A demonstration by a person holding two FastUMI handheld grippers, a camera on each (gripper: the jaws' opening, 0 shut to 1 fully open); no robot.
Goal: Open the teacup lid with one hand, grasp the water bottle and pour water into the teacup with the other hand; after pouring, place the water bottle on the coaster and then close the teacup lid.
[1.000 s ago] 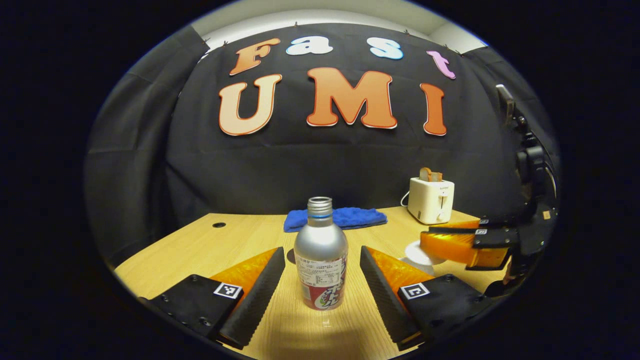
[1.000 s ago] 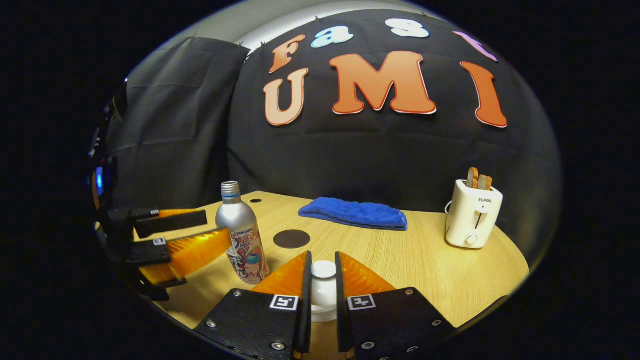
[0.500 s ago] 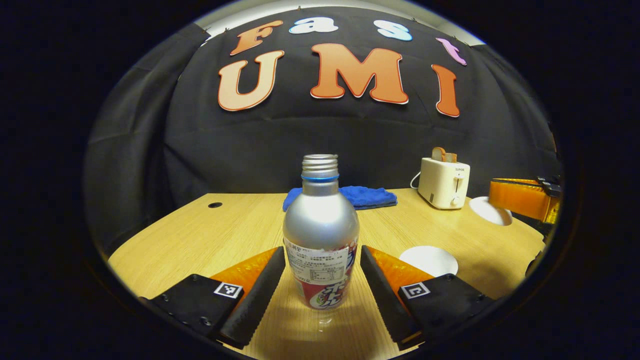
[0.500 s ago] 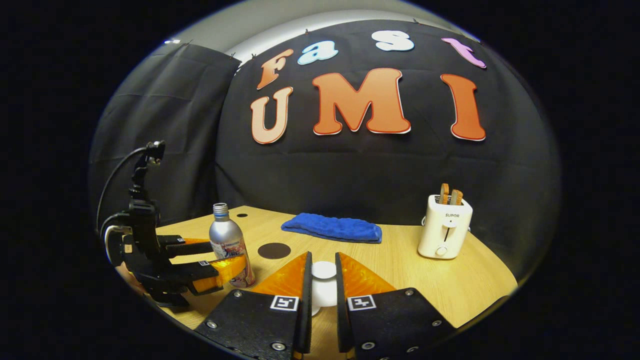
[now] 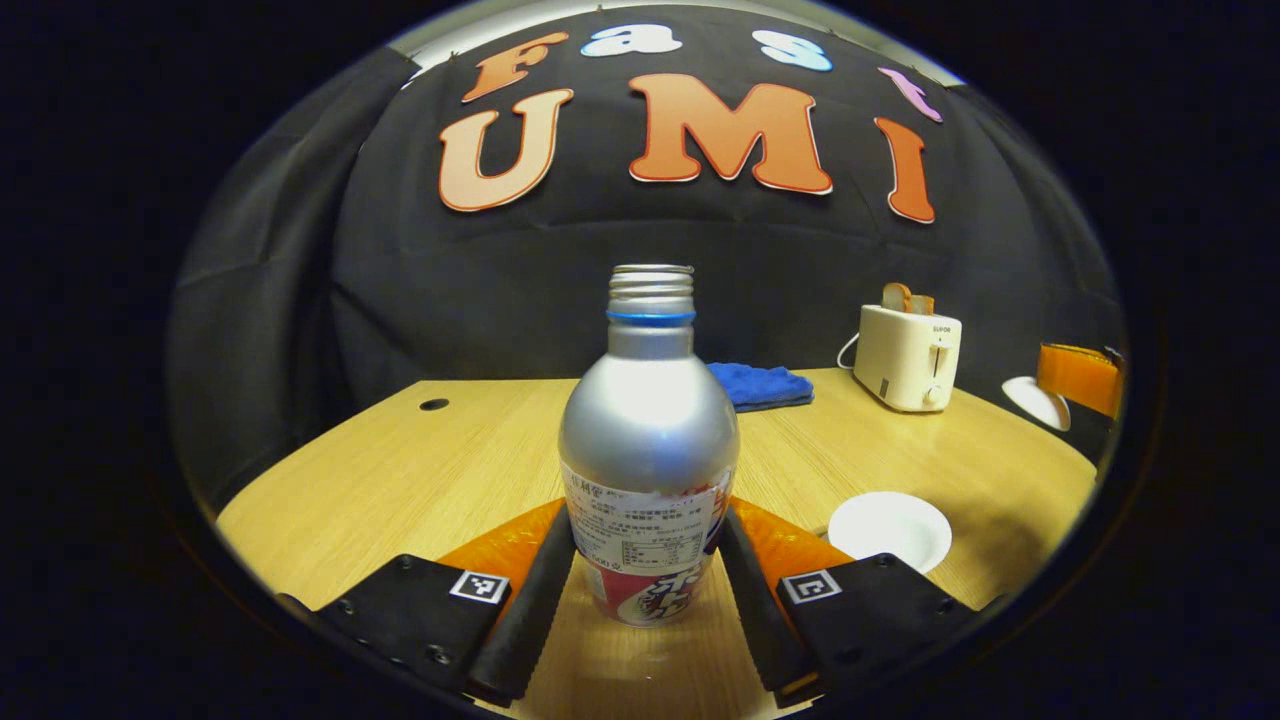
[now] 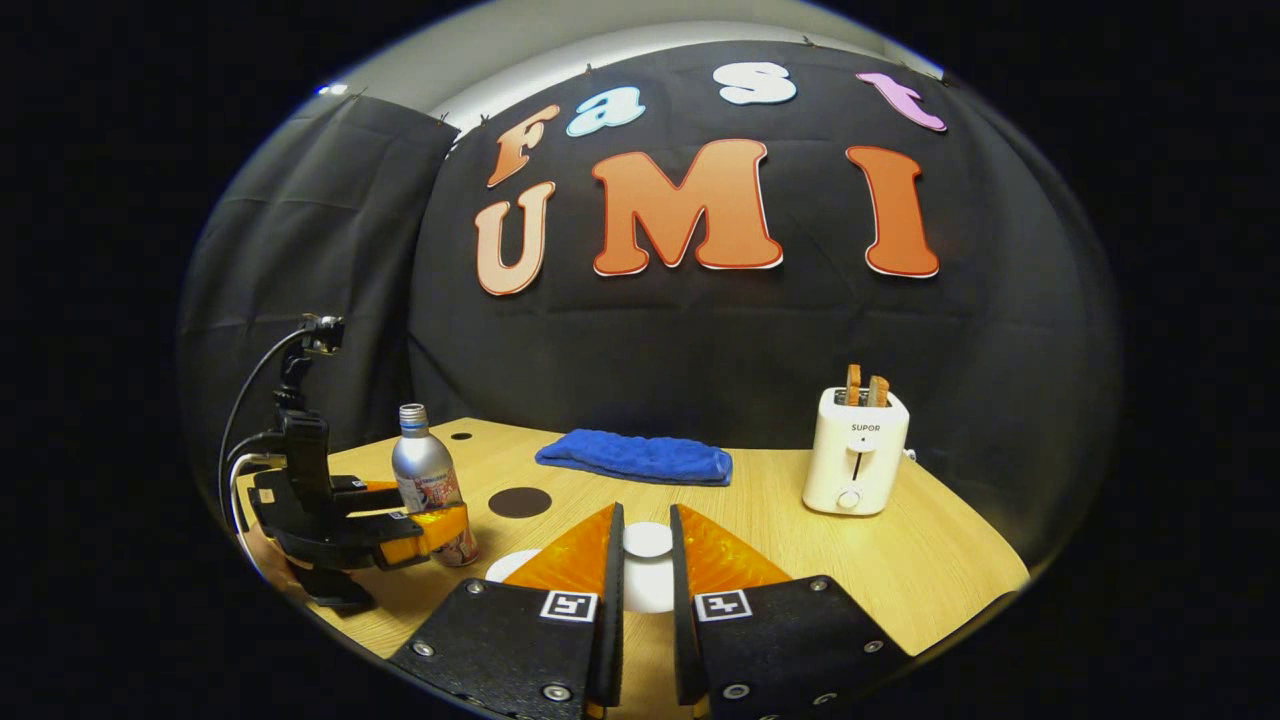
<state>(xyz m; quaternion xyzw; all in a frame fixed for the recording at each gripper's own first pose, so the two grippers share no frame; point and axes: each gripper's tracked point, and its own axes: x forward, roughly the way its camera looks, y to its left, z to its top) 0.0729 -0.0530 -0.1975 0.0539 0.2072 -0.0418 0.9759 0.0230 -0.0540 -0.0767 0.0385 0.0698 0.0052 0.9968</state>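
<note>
Beside the teacup (image 5: 889, 528) on the table (image 5: 440, 470), the water bottle (image 5: 648, 470) stands upright, cap off, threaded mouth bare; its contents cannot be seen. Half a second ago the left tool (image 5: 648, 590) had its fingers well apart with gaps on both sides of the bottle; now both fingers press the bottle's lower body at the label, tool narrowed to the bottle's width. In the left gripper view the bottle has grown larger and now covers part of the blue cloth (image 5: 762, 386) behind it. The teacup sits open just right of the bottle, a white round rim; whether any liquid is inside cannot be told. The right tool (image 6: 647, 600) is nearly closed, both fingers pinching the white lid (image 6: 647, 570) by its knob, as in the earlier frame; it has moved farther from the teacup, since in the left gripper view the lid (image 5: 1036, 403) and the right tool (image 5: 1078, 378) now sit smaller and farther right, past the toaster (image 5: 908, 357). In the right gripper view the bottle (image 6: 430, 487) and left tool (image 6: 420, 525) appear smaller than before, and the teacup's rim (image 6: 508, 567) now peeks out left of the right tool's finger. Behind the bottle lies a dark round coaster (image 6: 519, 502), bare. The toaster (image 6: 856, 463), far right of the bottle, holds two slices of toast (image 6: 865, 389) in its slots.
</note>
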